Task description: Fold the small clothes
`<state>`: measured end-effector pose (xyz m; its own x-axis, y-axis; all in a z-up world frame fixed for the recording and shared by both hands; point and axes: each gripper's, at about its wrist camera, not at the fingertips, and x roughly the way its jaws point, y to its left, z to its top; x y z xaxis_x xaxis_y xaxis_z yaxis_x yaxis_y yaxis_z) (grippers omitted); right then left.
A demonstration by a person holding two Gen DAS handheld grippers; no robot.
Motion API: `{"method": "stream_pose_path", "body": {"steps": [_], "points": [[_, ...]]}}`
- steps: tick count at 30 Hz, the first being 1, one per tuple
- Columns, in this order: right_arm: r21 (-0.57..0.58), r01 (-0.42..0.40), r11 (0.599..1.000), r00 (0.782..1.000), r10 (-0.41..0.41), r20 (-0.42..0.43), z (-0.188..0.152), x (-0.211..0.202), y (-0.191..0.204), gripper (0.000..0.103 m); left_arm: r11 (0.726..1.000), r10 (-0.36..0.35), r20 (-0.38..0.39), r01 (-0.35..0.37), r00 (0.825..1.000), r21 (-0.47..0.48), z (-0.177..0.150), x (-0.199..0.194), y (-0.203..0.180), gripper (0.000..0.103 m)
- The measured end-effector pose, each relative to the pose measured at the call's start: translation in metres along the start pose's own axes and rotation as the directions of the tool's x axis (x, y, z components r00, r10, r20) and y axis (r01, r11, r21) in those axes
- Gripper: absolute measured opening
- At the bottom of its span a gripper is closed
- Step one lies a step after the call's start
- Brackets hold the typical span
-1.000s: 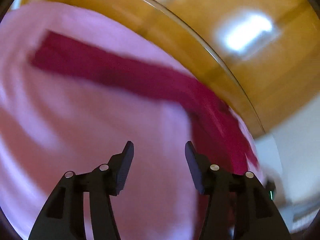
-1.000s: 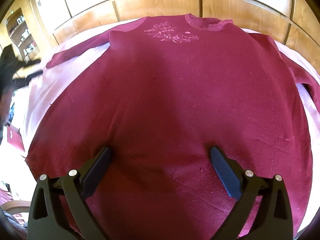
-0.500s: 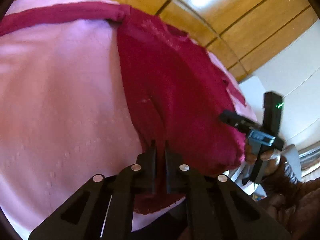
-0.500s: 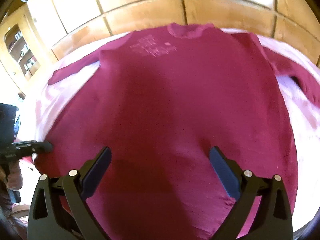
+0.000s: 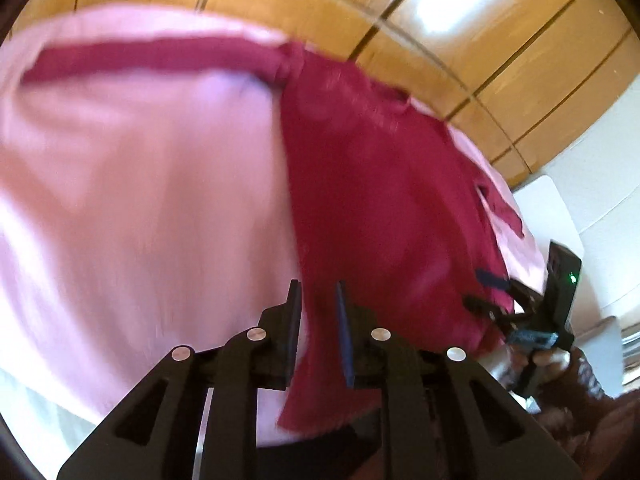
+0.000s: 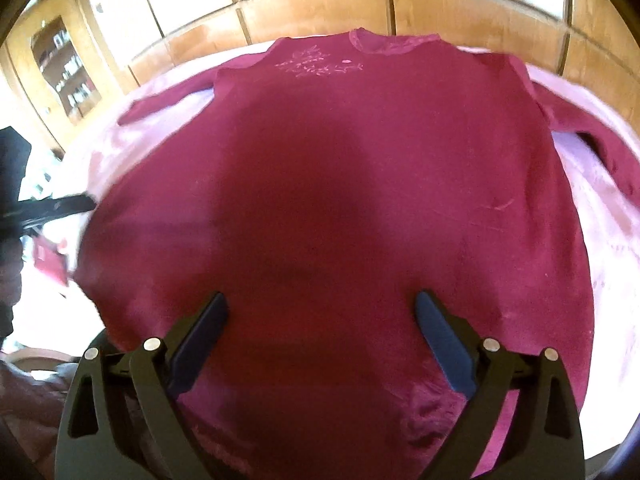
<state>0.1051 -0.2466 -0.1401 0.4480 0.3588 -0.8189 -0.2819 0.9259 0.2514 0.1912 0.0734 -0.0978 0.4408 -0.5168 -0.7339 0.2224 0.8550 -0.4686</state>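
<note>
A maroon long-sleeved top (image 6: 360,160) lies flat, front up, on a pink bedcover (image 5: 140,180), its embroidered chest (image 6: 316,64) at the far end. My left gripper (image 5: 318,286) sits at the top's (image 5: 380,180) near left hem corner. Its jaws are opening, a narrow gap apart, with the cloth's side edge lying between them unpressed. My right gripper (image 6: 320,296) hovers over the lower middle of the top. Its jaws stand wide, closing slightly, with no fabric between the pads. The right gripper (image 5: 490,292) shows at the hem's other corner in the left wrist view.
A wooden panelled wall (image 6: 320,8) runs behind the bed. At the far left stands a glass-fronted cabinet (image 6: 64,68). White furniture (image 5: 560,208) lies past the bed's right edge. A person's hand (image 5: 560,364) holds the right gripper's handle. The left gripper's fingers (image 6: 68,202) show at the left.
My left gripper swung from the sleeve to the hem corner, closed on the edge, and its jaws have since parted a little. My right gripper drew back toward the hem, jaws slightly narrower.
</note>
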Motion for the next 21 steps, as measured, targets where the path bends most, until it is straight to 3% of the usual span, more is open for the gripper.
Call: {"method": "stream_pose_path", "body": {"steps": [3, 5, 8, 10, 13, 14, 16, 17, 21], "points": [[0.116, -0.026, 0.993, 0.999, 0.021, 0.043, 0.007, -0.024, -0.031, 0.075, 0.995, 0.049, 0.073, -0.055, 0.996, 0.078, 0.021, 0.012, -0.022, 0.015], [0.244, -0.021, 0.97, 0.995, -0.004, 0.102, 0.011, -0.044, -0.07, 0.067, 0.993, 0.05, 0.069, -0.057, 0.996, 0.103, 0.029, 0.028, -0.035, 0.015], [0.451, 0.002, 0.893, 0.983, -0.086, 0.165, 0.006, -0.067, -0.138, 0.054, 0.993, 0.047, 0.048, -0.052, 0.998, 0.106, 0.039, 0.057, -0.046, 0.033], [0.561, 0.024, 0.828, 0.972, -0.15, 0.18, 0.003, -0.076, -0.183, 0.049, 0.991, 0.052, 0.026, -0.055, 0.998, 0.123, 0.04, 0.072, -0.053, 0.034], [0.717, 0.043, 0.696, 0.942, -0.268, 0.204, -0.006, -0.094, -0.254, 0.049, 0.984, 0.076, 0.008, -0.077, 0.997, 0.161, 0.036, 0.084, -0.061, 0.034], [0.78, 0.013, 0.625, 0.929, -0.296, 0.222, -0.012, -0.1, -0.284, 0.049, 0.981, 0.084, 0.003, -0.083, 0.996, 0.174, 0.035, 0.086, -0.063, 0.034], [0.842, -0.013, 0.54, 0.913, -0.336, 0.23, -0.019, -0.106, -0.321, 0.049, 0.976, 0.103, -0.005, -0.1, 0.995, 0.196, 0.032, 0.091, -0.063, 0.034], [0.878, -0.023, 0.478, 0.904, -0.366, 0.223, -0.023, -0.106, -0.346, 0.049, 0.973, 0.117, -0.014, -0.112, 0.993, 0.203, 0.031, 0.094, -0.062, 0.034], [0.933, -0.094, 0.346, 0.892, -0.387, 0.233, -0.028, -0.097, -0.4, 0.049, 0.977, 0.126, -0.032, -0.118, 0.992, 0.177, 0.033, 0.101, -0.06, 0.04]]}}
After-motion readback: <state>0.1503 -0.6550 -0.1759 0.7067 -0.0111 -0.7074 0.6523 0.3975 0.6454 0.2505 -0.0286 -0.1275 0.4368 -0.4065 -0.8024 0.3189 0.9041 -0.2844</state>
